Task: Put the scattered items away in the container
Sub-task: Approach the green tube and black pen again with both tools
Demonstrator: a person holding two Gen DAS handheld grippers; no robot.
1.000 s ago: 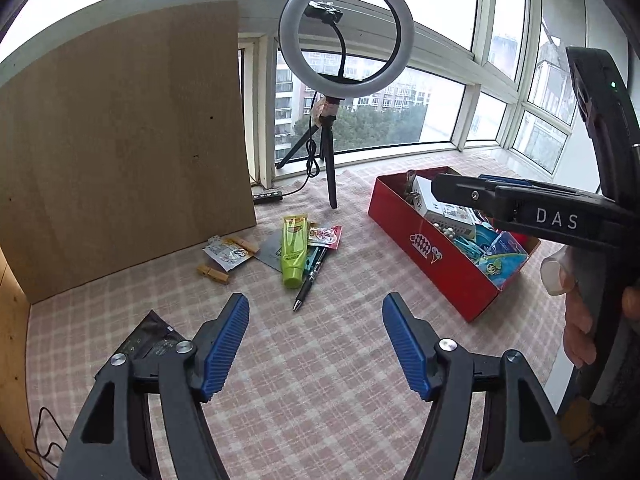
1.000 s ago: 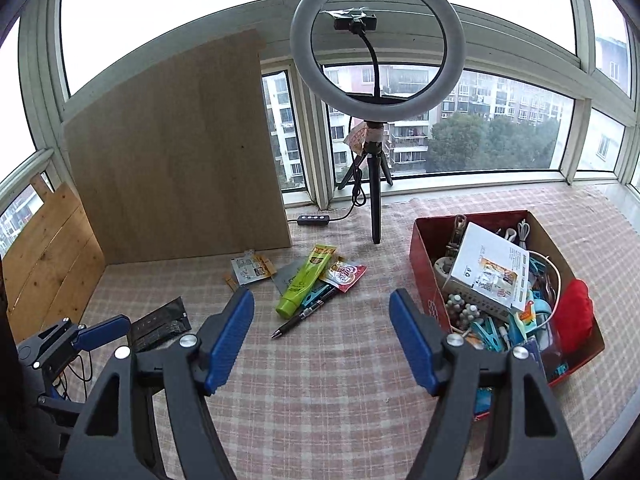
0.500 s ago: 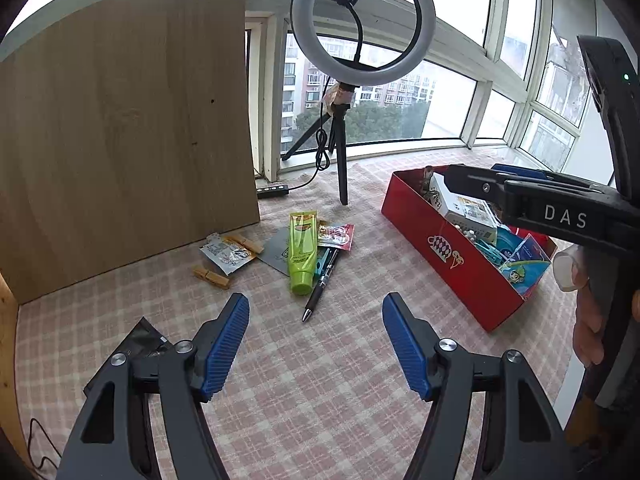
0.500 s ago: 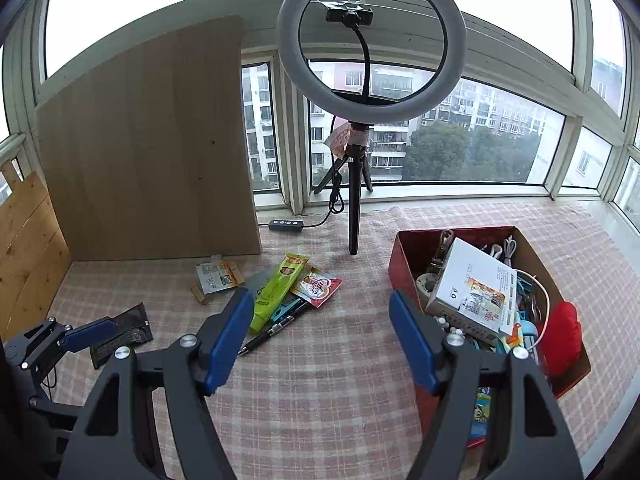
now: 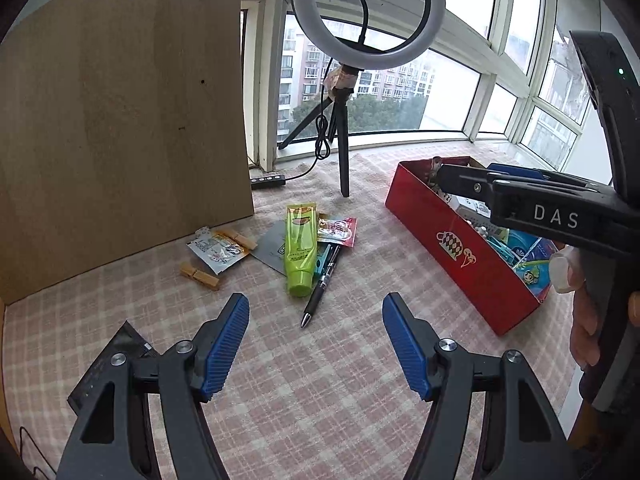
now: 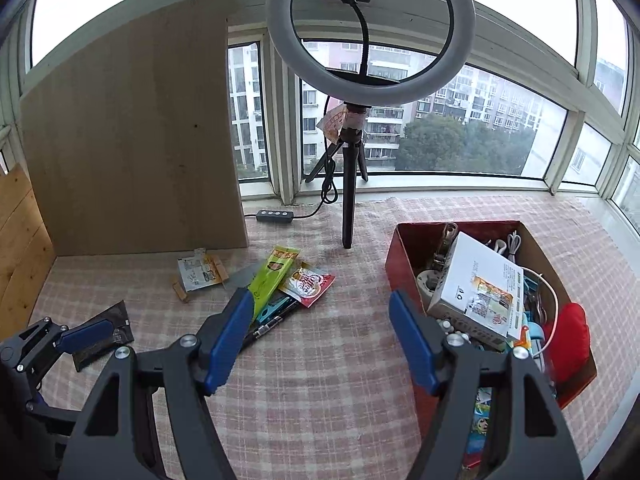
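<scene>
Currently both tools are hanging released above the checked cloth (image 5: 320, 400). The left gripper (image 5: 316, 340) is standing with its blue pads apart and nothing between them; the right gripper (image 6: 322, 340) is standing likewise, spread and empty.

Both are pointing down at a slant toward the loose pile. Judgement: this is an approach, with neither tool yet committed to one piece.

The scattered things are lying together mid-cloth, in front of the wooden board (image 5: 120, 120):
- green tube (image 5: 299, 250), lying flat, cap end nearest the left tool
- black pen (image 5: 322, 286), touching the tube's right side, tip toward the camera
- red packet (image 5: 338, 230), beside the tube's upper end
- white sachet (image 5: 216, 248), with one wooden clothespin (image 5: 199, 275) just in front of it and another at its far edge
- dark pouch (image 5: 116, 360), well apart, partly under the left tool's near finger

The red box (image 5: 460, 248) is sitting to the right of the pile and is already holding a lot. Judgement: it is placed so that both hands reach it easily.

View differences:
- The left view is showing only the box's outer wall, with the right tool and a hand (image 5: 588, 320) crossing over it.
- The right view is looking into the box (image 6: 404, 248): a white carton (image 6: 476, 296), cables and a red cloth thing (image 6: 568, 336).
- In the right view its own left finger is hiding part of the pen (image 6: 268, 326); the left view is showing the pen whole.
</scene>
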